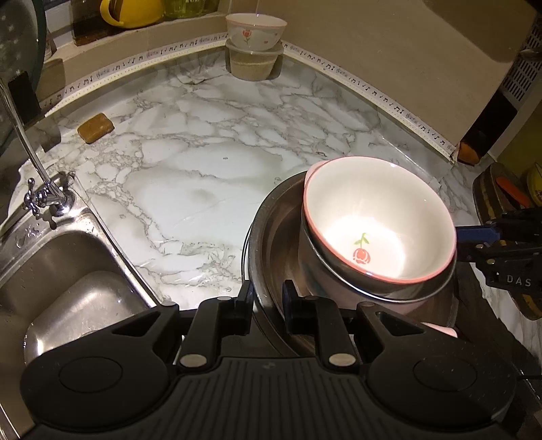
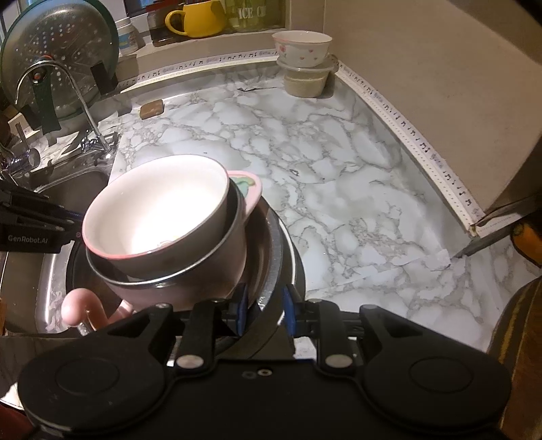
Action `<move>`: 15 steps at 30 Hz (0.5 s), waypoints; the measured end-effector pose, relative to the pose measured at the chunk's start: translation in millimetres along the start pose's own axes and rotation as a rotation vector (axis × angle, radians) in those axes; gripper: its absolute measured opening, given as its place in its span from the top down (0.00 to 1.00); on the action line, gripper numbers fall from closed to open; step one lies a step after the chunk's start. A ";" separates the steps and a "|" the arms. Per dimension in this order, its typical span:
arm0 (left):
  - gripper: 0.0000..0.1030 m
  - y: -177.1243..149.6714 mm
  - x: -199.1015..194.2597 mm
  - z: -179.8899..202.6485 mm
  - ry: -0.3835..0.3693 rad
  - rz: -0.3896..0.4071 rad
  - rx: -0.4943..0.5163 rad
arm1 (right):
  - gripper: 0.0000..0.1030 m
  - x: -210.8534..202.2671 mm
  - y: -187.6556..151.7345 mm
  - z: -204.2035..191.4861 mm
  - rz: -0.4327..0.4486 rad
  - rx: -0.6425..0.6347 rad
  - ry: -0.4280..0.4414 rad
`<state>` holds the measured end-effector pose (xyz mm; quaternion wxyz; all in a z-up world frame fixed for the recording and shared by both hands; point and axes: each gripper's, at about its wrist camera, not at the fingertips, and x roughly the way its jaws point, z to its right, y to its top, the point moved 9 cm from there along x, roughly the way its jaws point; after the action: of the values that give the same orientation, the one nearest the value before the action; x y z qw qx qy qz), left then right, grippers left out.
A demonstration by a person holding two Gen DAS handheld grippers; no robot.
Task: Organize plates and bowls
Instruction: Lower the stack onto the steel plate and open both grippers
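Stack sits on the near part of the marble table (image 1: 210, 189), just right of the sink (image 1: 67, 277): wide steel plate (image 1: 271, 237) at the bottom, steel bowl (image 1: 389, 291) on it, white rose bowl (image 1: 379, 223) nested inside that. Something pink with a green patch (image 2: 249, 188) pokes out on the far side; can't tell what it is. A pink rounded bit shows near the plate's near-left rim too, unclear.

Left gripper (image 1: 267, 298) is at the plate's near-left rim, jaws pressed nearly together with the rim edge running between them; looks like a pinch on the steel plate. Right gripper (image 2: 262, 304) straddles the opposite, right-hand rim, but its jaws stand a little spread and I see a gap at the pads, so I read it as not clamped.

Key relation: the rim runs straight up between each pair of jaws, and the stack is between the two hands, leaning toward the left one. The left hand carries the hold. The bowls sit tilted, so any lift or slide risks them shifting.

Second stack, rose-print bowl (image 1: 255, 32) on a lidded tub (image 1: 254, 62), stands in the far corner, well apart.

Readable text: "GenRobot.AI" on the left gripper's side, seen from the right wrist; "DAS" on the right gripper's body; "ICE C…" on a jar (image 2: 257, 13) on the ledge, beside a yellow mug (image 2: 200, 18). Music notes printed on the edge strip (image 1: 372, 91).
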<state>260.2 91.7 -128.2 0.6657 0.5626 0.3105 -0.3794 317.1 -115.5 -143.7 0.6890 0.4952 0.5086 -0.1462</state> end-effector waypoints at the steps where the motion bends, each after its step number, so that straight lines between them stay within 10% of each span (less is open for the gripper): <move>1: 0.83 0.2 -2.0 -0.2 0.000 0.005 0.002 | 0.73 -2.5 -0.5 -0.1 0.004 0.004 -0.003; 15: 0.81 -3.1 -44.4 7.7 0.000 0.120 0.068 | 0.66 -48.7 -9.6 -1.2 0.112 0.095 -0.028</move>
<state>234.4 90.8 -91.1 0.6677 0.6027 0.2630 -0.3491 288.3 -133.7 -107.6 0.6789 0.5531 0.4627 -0.1383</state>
